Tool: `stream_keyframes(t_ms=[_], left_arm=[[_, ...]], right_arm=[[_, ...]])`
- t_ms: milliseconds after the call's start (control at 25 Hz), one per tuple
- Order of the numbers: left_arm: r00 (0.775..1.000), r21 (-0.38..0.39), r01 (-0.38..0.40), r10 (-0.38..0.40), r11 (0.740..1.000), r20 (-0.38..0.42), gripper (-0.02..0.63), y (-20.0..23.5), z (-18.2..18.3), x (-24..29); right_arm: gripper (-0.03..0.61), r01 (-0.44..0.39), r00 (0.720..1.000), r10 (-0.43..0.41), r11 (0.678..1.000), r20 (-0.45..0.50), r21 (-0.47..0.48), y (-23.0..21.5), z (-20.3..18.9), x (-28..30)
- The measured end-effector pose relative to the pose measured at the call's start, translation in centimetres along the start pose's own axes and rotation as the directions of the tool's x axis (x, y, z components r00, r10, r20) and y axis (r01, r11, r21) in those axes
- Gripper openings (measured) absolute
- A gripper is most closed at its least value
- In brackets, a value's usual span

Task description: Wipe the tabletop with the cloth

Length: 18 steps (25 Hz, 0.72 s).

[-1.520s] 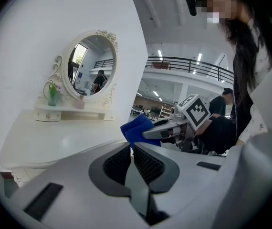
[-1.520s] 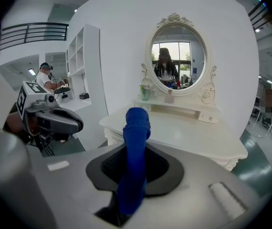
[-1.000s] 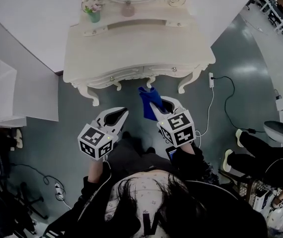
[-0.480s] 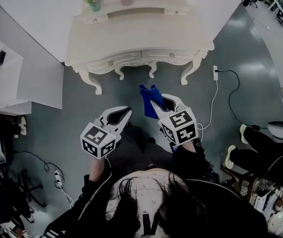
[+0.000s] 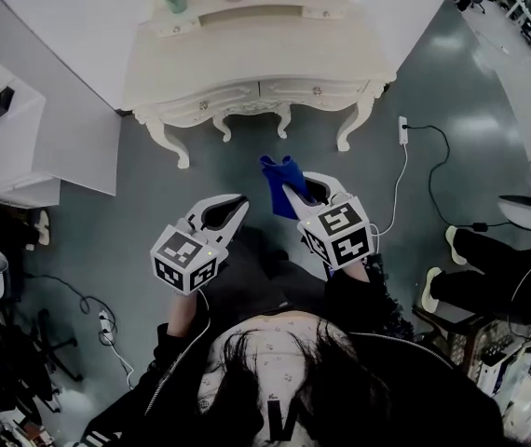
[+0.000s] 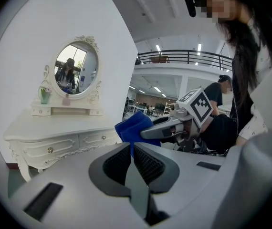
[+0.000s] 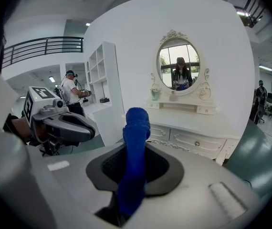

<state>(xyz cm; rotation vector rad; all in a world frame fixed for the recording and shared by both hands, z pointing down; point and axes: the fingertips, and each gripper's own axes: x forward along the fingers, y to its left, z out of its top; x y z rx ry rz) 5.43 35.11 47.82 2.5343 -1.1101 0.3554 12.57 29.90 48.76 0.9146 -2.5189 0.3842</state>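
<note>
While the right gripper point(image 7: 135, 152) is clamped on the blue cloth point(image 7: 136, 142), the fabric stands up between its fingers in a bunched column and folds over above their tips. In the head view the cloth hangs over the grey floor point(image 5: 200, 170), near the front legs of the dressing table point(image 5: 256, 59) but apart from it and not touching the tabletop. The left gripper point(image 6: 132, 152) has its fingers pressed together on nothing and sits just beside the right one, level with it and slightly further from the table.

The table is cream with carved drawers and stands against a white wall. An oval mirror point(image 7: 178, 66) rises behind it, and a small green vase point(image 6: 44, 95) stands on the raised shelf at the back. A white shelf unit point(image 7: 100, 75) stands to the left of the table. To the right a power strip point(image 5: 402, 128) lies on the floor with a black cable point(image 5: 433, 189) trailing from it. Another person point(image 7: 71, 92) stands by the shelves, and someone's legs point(image 5: 484, 277) show at the right edge.
</note>
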Motion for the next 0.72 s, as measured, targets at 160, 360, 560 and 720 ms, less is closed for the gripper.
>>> stream_keyframes(t_ms=[160,360,560,720], left_arm=[[1.0,0.009,0.005,-0.005,1.0,0.008,0.002,-0.9,0.2,0.4],[1.0,0.014,0.002,-0.002,1.0,0.018,0.002,-1.4,0.4,0.3],[1.0,0.012,-0.006,0.006,1.0,0.022,0.002,-1.6,0.0,0.2],[1.0,0.016,-0.003,0.003,1.0,0.022,0.002,-1.9,-0.1,0.4]], right_arm=[[0.077,0.009,1.0,-0.009,1.0,0.009,-0.006,-0.5,0.1,-0.9],[0.077,0.014,1.0,-0.014,1.0,0.023,-0.006,-0.9,0.4,-1.7],[0.077,0.018,0.999,-0.018,1.0,0.036,0.005,-1.4,0.3,-2.4],[0.077,0.019,0.999,-0.02,1.0,0.046,0.022,-2.1,0.3,-2.9]])
